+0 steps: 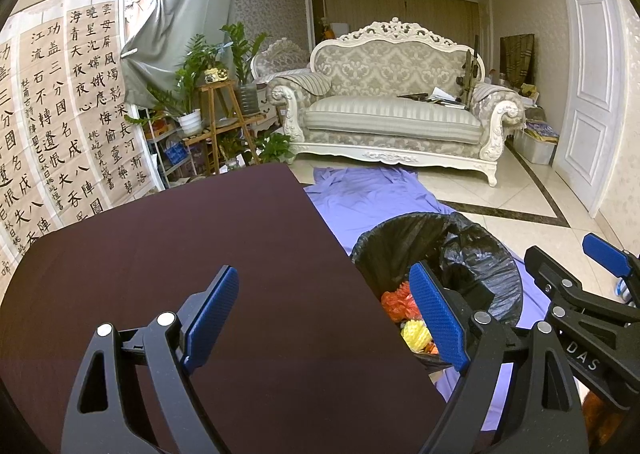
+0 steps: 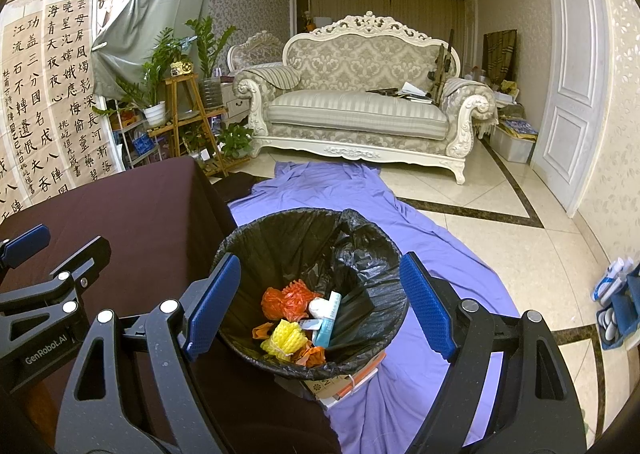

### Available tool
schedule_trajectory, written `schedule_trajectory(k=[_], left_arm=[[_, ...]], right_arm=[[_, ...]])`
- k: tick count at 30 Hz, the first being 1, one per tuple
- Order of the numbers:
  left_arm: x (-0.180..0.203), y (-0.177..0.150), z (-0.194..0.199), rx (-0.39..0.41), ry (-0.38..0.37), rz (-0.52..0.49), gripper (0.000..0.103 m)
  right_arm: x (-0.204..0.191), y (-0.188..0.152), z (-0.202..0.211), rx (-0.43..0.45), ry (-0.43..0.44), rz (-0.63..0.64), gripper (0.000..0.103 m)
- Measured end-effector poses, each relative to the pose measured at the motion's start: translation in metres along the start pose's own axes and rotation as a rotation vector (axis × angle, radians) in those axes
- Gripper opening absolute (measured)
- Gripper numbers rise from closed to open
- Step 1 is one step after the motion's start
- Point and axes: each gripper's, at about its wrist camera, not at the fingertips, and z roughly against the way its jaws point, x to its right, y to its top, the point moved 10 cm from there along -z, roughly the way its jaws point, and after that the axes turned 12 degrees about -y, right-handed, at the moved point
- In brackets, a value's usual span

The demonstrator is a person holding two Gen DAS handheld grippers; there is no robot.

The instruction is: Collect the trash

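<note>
A bin lined with a black bag [image 2: 280, 230] [image 1: 384, 242] stands on the floor beside a table with a dark maroon cloth [image 1: 180, 254] [image 2: 132, 206]. Inside lie orange netting [image 2: 286, 300], yellow foam netting [image 2: 286, 338], a white wad [image 2: 319, 308] and a light blue tube [image 2: 329, 320]. My left gripper [image 1: 326, 314] hovers open over the table's right edge, nothing between its blue pads. My right gripper [image 2: 320, 304] hangs open above the bin, empty. Each gripper shows at the edge of the other's view.
A purple sheet [image 2: 360, 190] covers the floor under the bin, which rests on books [image 2: 348, 384]. An ornate sofa [image 2: 360, 94], plant stands [image 2: 188, 114], calligraphy scrolls [image 1: 60, 114] and a white door [image 2: 568, 74] ring the room. A blue holder [image 2: 616, 310] sits at right.
</note>
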Motion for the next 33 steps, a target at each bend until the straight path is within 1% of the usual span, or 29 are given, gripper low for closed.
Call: schedule_trajectory(k=[12,20,33], left_arm=[[0.0,0.0,0.002,0.003,0.003,0.0,0.084],[0.011,-0.002,0.008,0.009,0.001,-0.012,0.085],[0.006,0.005,0.009,0.022,-0.006,-0.005,0.084]], right_arm=[[0.0,0.0,0.002,0.0,0.001,0.0,0.08],[-0.001,0.0,0.001,-0.001,0.0,0.001,0.08],[-0.002,0.0,0.003,0.0,0.0,0.003,0.08]])
